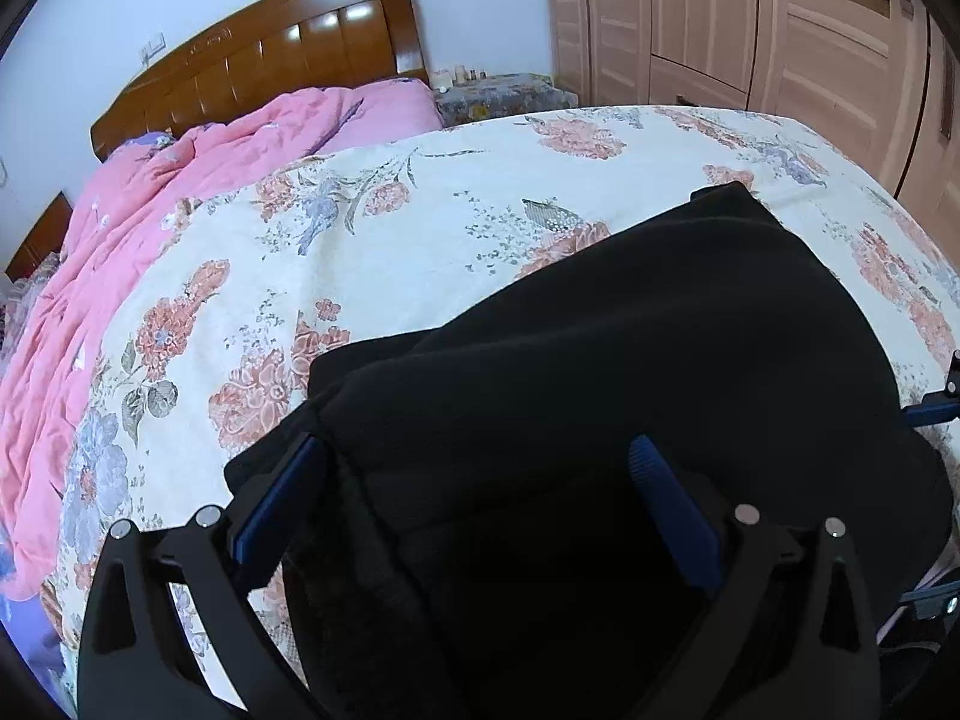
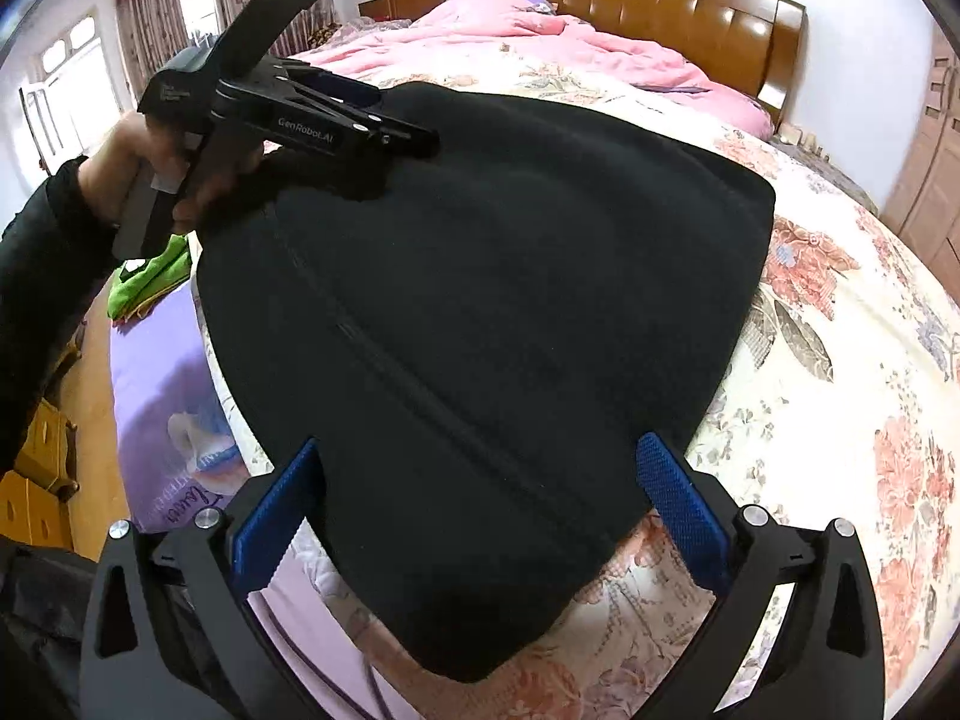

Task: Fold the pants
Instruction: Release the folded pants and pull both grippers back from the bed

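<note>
Okay, black pants (image 2: 480,276) folded on the bed (image 2: 840,360); my left fingers (image 1: 480,468) and right fingers (image 2: 480,468) wide, probably gripping nothing.

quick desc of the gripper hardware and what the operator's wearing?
Both grippers have matte black frames with silver screws and two blue, textured finger pads. The left gripper, seen from the side in the right wrist view, has a pistol-style handle and white "GenRobot.AI" lettering on its body. The operator wears a black long sleeve.

L wrist cam close, angled down over pants (image 1: 630,372), R likewise, both share bed (image 2: 840,360)
</note>
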The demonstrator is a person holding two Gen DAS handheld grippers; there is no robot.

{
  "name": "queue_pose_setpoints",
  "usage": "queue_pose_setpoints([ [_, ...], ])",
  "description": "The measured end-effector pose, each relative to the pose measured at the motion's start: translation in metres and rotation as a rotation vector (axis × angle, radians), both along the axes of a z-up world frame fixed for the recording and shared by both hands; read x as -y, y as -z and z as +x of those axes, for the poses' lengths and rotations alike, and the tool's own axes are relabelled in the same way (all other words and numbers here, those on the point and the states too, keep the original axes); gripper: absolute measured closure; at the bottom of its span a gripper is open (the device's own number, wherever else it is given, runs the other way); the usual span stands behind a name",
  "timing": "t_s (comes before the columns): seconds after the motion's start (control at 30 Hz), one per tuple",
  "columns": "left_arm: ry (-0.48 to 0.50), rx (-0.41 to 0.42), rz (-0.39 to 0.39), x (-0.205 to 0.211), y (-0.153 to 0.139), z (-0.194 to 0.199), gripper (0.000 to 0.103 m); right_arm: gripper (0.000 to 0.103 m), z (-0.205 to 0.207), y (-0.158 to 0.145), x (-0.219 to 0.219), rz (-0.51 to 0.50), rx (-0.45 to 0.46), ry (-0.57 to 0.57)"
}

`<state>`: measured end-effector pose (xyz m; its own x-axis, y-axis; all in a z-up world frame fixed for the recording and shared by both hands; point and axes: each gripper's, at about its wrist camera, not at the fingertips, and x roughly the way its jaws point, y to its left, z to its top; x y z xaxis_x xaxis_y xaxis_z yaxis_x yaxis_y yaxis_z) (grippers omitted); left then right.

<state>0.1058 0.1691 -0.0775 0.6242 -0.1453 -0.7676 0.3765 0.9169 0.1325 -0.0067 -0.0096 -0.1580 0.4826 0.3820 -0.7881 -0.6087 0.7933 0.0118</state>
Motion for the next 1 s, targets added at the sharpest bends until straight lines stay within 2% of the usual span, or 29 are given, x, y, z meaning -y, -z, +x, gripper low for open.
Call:
queue_pose_setpoints([
  [0.1,0.015,0.023,-0.03,-0.004,0.002,0.0,0.001,0.004,0.002,0.001,0.003,0.017,-0.003,-0.003],
  [0.23,0.015,0.006,-0.138,-0.02,0.002,0.006,0.001,0.004,0.002,0.003,0.01,0.04,0.003,-0.008],
  [0.33,0.016,0.026,-0.15,-0.021,0.002,0.003,0.002,0.004,0.005,0.004,0.015,0.054,0.004,-0.01],
  [0.43,0.016,0.032,-0.204,-0.028,0.001,0.001,0.002,0.004,0.003,0.005,0.019,0.082,0.0,-0.006],
  [0.5,0.029,0.045,-0.227,-0.031,-0.002,-0.002,0.002,0.004,0.003,0.003,0.026,0.093,-0.046,0.013],
  [0.53,0.026,0.061,-0.231,-0.034,-0.005,-0.006,0.002,0.005,0.004,0.005,0.035,0.108,-0.128,0.04],
  [0.57,-0.001,0.075,-0.208,-0.035,-0.008,-0.009,0.002,0.005,0.002,0.003,0.046,0.122,-0.164,0.078],
  [0.63,-0.192,0.166,-0.051,-0.036,-0.021,-0.023,0.002,0.005,-0.012,-0.01,0.066,0.133,-0.117,0.131],
  [0.67,-0.254,0.213,-0.001,-0.036,-0.028,-0.034,0.002,0.005,-0.023,-0.021,0.077,0.152,-0.078,0.154],
  [0.73,-0.315,0.35,0.057,-0.033,-0.049,-0.072,0.002,0.004,-0.038,-0.039,0.093,0.182,-0.011,0.194],
  [0.77,-0.365,0.436,0.067,-0.032,-0.061,-0.099,0.002,0.004,-0.044,-0.048,0.1,0.184,0.028,0.225],
  [0.83,-0.425,0.501,0.041,-0.03,-0.077,-0.134,0.002,0.004,-0.055,-0.067,0.113,0.179,0.117,0.296],
  [0.9,-0.435,0.505,-0.011,-0.025,-0.089,-0.164,0.001,0.004,-0.065,-0.078,0.116,0.182,0.175,0.326],
  [1.0,-0.494,0.479,0.017,-0.01,-0.097,-0.197,0.001,0.004,-0.082,-0.09,0.123,0.215,0.227,0.346],
])
